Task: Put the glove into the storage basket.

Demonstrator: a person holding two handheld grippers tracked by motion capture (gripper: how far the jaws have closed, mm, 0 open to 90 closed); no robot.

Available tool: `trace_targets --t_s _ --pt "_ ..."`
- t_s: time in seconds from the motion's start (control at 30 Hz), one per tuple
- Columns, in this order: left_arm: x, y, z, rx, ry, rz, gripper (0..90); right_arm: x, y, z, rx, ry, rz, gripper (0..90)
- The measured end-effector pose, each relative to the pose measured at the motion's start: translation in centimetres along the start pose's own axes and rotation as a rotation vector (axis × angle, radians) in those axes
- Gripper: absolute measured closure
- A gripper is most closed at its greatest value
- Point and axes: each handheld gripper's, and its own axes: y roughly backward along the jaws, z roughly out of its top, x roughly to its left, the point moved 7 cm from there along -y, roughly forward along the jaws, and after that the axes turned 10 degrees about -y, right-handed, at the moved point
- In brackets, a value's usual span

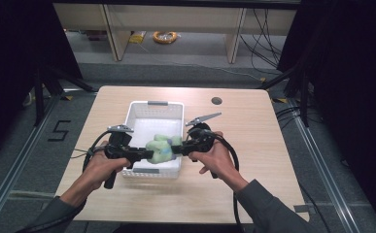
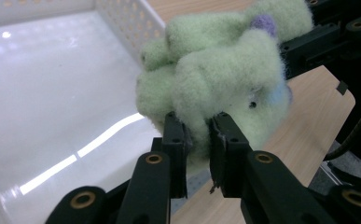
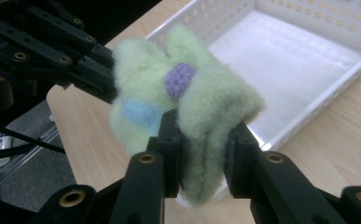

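A pale green felted glove (image 1: 162,147) with a purple dot and a light blue patch hangs in the air over the near half of the white perforated basket (image 1: 152,110), held from both sides. The left gripper (image 2: 197,140) has its jaws nearly closed on a thick fold of the wool at the glove's lower edge; the right gripper (image 3: 201,144) pinches another bunched fold, its jaws a little wider apart with fabric filling the gap. The glove looks light, soft and limp: it crumples and sags between the two holds instead of keeping a shape, and its fuzzy surface should give good grip with little risk of slipping or damage. A hold on a doubled fold or on the cuff seems safest, since a single finger would stretch. The basket below is bare inside.
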Motion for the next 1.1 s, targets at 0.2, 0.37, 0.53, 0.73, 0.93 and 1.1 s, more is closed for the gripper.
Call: trace_targets --t_s 0.2,0.37,0.53,0.73,0.93,1.1 --pt "2.3 -0.2 -0.6 0.028 0.039 0.027 76.5 0.0 -2.3 0.5 0.021 -0.023 -0.008 72.0" --pt "3.6 -0.6 -1.1 0.056 0.063 0.034 76.6 -0.4 -4.1 0.7 0.058 -0.059 -0.021 71.9" --pt "4.5 -0.9 -1.7 0.080 0.073 0.046 76.5 -0.8 -5.7 0.6 0.090 -0.108 -0.037 71.7" --pt "5.4 -1.1 -2.7 0.128 0.062 0.048 76.5 -1.0 -6.9 0.1 0.114 -0.114 -0.041 71.2" --pt "5.8 -1.8 -3.4 0.141 0.087 0.069 77.0 -1.4 -8.2 -0.1 0.138 -0.118 -0.053 70.6" --pt "6.1 -2.0 -3.7 0.159 0.081 0.069 77.0 -1.5 -9.3 -0.5 0.170 -0.118 -0.069 70.0"
